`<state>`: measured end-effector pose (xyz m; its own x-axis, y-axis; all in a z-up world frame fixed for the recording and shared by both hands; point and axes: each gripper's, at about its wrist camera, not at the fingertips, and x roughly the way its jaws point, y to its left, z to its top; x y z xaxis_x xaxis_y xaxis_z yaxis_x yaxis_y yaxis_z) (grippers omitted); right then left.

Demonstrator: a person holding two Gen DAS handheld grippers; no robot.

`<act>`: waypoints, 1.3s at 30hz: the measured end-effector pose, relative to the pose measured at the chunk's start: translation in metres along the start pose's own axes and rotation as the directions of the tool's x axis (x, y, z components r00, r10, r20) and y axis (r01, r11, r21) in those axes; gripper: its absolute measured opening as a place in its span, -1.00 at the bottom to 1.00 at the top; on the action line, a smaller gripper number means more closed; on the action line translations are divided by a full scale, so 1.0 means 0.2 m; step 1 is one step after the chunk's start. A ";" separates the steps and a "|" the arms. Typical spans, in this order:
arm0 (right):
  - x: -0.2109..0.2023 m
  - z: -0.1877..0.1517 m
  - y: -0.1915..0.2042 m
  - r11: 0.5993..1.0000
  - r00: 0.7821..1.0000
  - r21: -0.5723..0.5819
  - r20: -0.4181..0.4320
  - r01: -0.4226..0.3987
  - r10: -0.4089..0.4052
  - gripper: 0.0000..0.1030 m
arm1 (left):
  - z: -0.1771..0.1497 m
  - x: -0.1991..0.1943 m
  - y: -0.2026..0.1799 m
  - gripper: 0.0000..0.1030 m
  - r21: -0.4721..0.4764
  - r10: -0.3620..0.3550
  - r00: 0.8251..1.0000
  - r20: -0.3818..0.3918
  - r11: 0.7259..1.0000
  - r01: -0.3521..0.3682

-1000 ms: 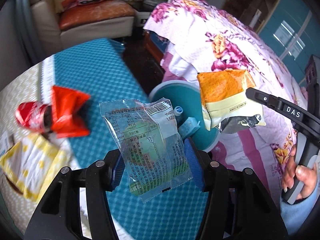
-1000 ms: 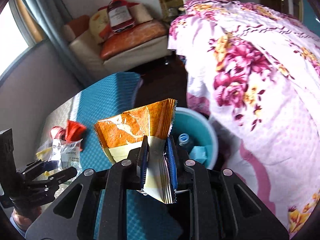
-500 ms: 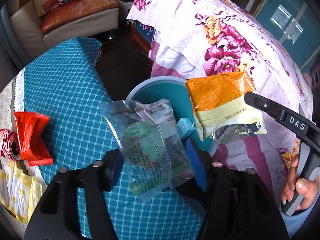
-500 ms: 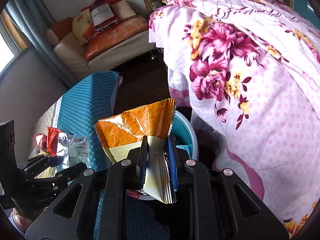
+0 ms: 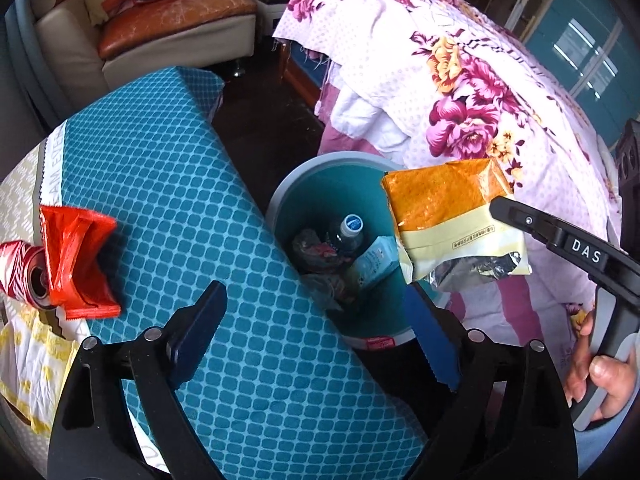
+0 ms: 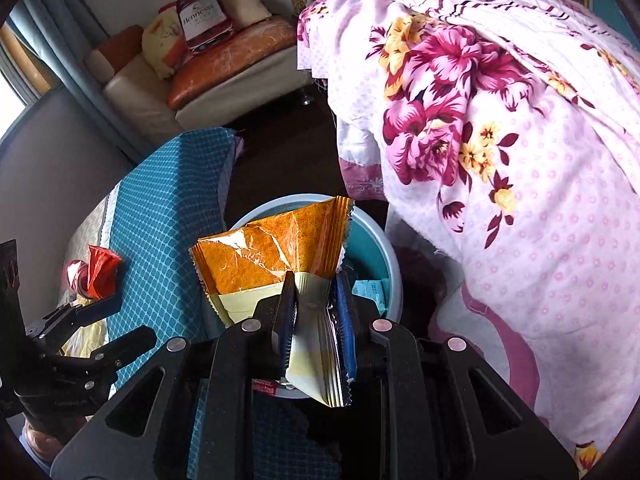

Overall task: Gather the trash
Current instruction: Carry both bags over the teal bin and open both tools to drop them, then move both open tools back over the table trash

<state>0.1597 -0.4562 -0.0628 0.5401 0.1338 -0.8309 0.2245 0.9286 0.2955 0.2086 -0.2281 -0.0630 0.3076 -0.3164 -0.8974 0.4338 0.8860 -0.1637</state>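
My left gripper (image 5: 314, 294) hangs over the near rim of a teal trash bin (image 5: 280, 200). Its jaws are opening wide and nothing is between them. In the bin lie a bottle (image 5: 352, 228), a small carton (image 5: 376, 264) and crumpled wrappers. My right gripper (image 6: 314, 280) is shut on an orange and cream snack wrapper (image 6: 272, 252), held above the bin (image 6: 376, 240). That wrapper (image 5: 440, 196) shows at the right of the left wrist view. On the teal tablecloth (image 5: 160, 184) lie a red wrapper (image 5: 76, 256) and a red can (image 5: 16, 264).
A yellow-and-white wrapper (image 5: 24, 364) lies at the table's left edge. A bed with a floral cover (image 5: 460, 80) stands close behind the bin. A sofa (image 5: 160, 28) is at the back. A hand (image 5: 600, 372) grips the right tool.
The clear green-printed wrapper has left the left gripper, whose jaws have spread wide. Both grippers have moved over the bin and lower. The right gripper still holds the orange wrapper.
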 end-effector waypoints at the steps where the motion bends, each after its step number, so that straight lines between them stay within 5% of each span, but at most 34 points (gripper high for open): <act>1: 0.00 0.00 0.01 1.000 1.000 -0.002 -0.004 -0.001 0.001 -0.62 | -0.01 -0.01 0.01 0.76 -0.004 -0.002 1.000 0.002 1.000 0.002; 3: 0.01 0.00 0.02 1.000 1.000 -0.003 -0.011 -0.004 0.004 -0.59 | -0.02 -0.02 0.03 0.77 -0.013 -0.003 1.000 0.006 1.000 0.003; 10: 0.05 -0.02 0.05 0.999 0.998 0.016 -0.054 -0.029 0.030 0.19 | -0.08 -0.06 0.10 0.79 -0.041 -0.014 1.000 0.005 0.999 0.014; 15: 0.03 -0.03 0.06 0.999 0.999 0.038 -0.048 -0.017 0.019 0.38 | -0.13 -0.09 0.15 0.80 -0.057 -0.013 1.000 0.007 0.998 0.013; 26: -0.05 -0.07 0.21 1.000 0.998 0.004 -0.061 -0.015 0.015 0.49 | -0.27 -0.21 0.32 0.82 -0.115 -0.013 1.000 0.021 0.993 0.015; 39: -0.08 -0.16 0.66 0.988 0.995 -0.144 -0.095 -0.049 0.035 0.49 | -0.47 -0.44 0.68 0.83 -0.230 0.038 0.996 0.085 0.973 -0.017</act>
<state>0.1550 -0.3243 -0.0264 0.4679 0.1987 -0.8611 0.0785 0.9612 0.2644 0.1602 -0.0473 -0.0449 0.3942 -0.3104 -0.8650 0.2221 0.9455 -0.2381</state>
